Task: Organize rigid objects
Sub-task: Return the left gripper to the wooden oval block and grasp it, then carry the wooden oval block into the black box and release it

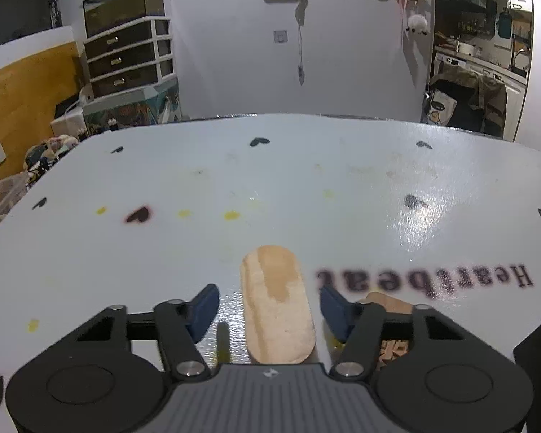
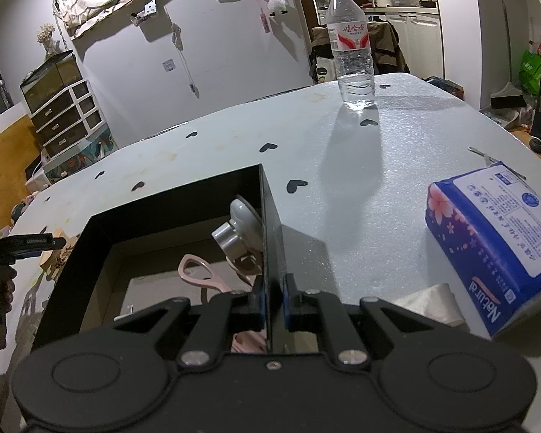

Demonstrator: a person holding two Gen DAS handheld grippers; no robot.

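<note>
A flat wooden paddle-shaped piece [image 1: 276, 303] lies on the white table between the open fingers of my left gripper [image 1: 270, 310], not touched by either pad. More wooden bits [image 1: 391, 350] lie just right of it, partly hidden by the gripper. My right gripper [image 2: 272, 305] is shut on the right wall of a black open box [image 2: 270, 223]. Inside the box lie a pink opener [image 2: 198, 274] and a grey-white suction hook [image 2: 240, 227]. The left gripper also shows at the left edge of the right wrist view [image 2: 54, 241], beside wooden pieces [image 2: 59, 256].
A water bottle [image 2: 351, 47] stands at the table's far side. A blue tissue pack [image 2: 497, 245] lies to the right, with crumpled paper [image 2: 429, 303] next to it. The white tablecloth [image 1: 270, 187] has heart prints. A drawer unit [image 1: 126, 57] stands beyond the table.
</note>
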